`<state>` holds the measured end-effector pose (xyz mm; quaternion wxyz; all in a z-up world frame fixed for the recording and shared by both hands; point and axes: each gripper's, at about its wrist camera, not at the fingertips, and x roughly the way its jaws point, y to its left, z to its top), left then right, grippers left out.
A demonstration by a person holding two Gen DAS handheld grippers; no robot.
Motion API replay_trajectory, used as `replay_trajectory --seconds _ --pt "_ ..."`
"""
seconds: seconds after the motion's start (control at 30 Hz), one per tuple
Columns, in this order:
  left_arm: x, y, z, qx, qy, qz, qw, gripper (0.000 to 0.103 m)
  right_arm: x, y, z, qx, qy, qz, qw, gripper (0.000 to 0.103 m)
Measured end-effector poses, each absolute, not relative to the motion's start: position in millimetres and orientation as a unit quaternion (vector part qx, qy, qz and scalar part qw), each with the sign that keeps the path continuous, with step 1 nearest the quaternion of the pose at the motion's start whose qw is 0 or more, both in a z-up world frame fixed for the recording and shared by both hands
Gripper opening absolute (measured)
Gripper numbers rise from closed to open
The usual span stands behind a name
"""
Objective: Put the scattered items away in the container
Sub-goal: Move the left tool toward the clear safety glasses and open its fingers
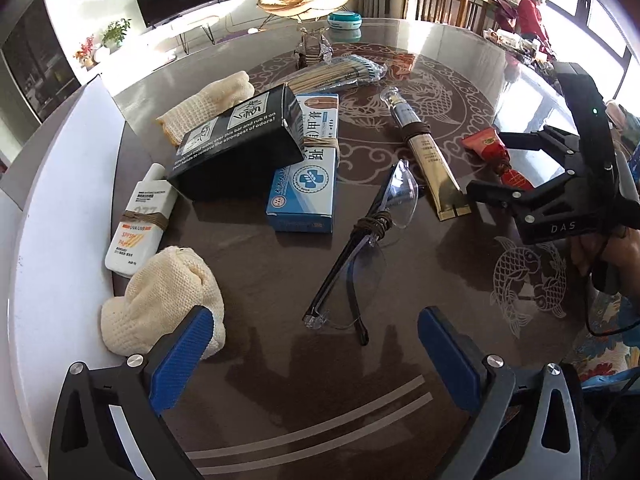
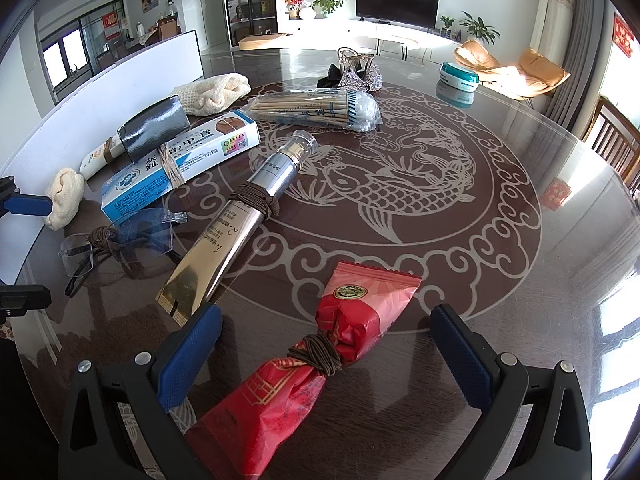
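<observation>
Red snack packet [image 2: 320, 364] between spread right tool [image 2: 324, 360], left tool [image 1: 312, 356] spread near glasses [image 1: 360, 240]

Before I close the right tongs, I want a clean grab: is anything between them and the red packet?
Nothing visible is. The red packet already lies between the open right tongs. The gold tube lies close beside the left finger, so it might get nudged.
</observation>
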<state>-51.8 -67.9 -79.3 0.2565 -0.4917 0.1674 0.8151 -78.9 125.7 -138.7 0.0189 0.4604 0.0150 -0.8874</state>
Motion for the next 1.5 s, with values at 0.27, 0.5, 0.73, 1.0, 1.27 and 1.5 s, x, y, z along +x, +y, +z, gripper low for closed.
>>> replay_trajectory --seconds 0.27,0.5,0.73,1.0,1.27,1.5 --pt "-48 -62 -90 -0.477 0.209 0.819 0.241 0.103 -79 125 -139 0.46 0.015 -0.887 0.019 0.103" --pt "-53 -60 -98 -0.475 0.216 0.823 0.225 0.103 -79 125 -139 0.46 0.015 -0.887 0.019 0.103" --pt "-72 -61 -107 -0.489 0.184 0.822 0.227 0.103 -79 126 -139 0.46 0.015 -0.887 0.019 0.103" --pt "-112 -56 -108 -0.5 0.151 0.823 0.224 0.102 -79 125 -139 0.46 0.015 -0.887 0.019 0.103" --pt "-87 -101 -33 -0.421 0.063 0.872 0.24 0.099 -79 125 -139 0.46 0.015 -0.888 0.019 0.103" --pt "-60 -107 -66 -0.466 0.137 0.845 0.223 0.099 -79 125 -139 0.46 0.015 -0.888 0.019 0.103"
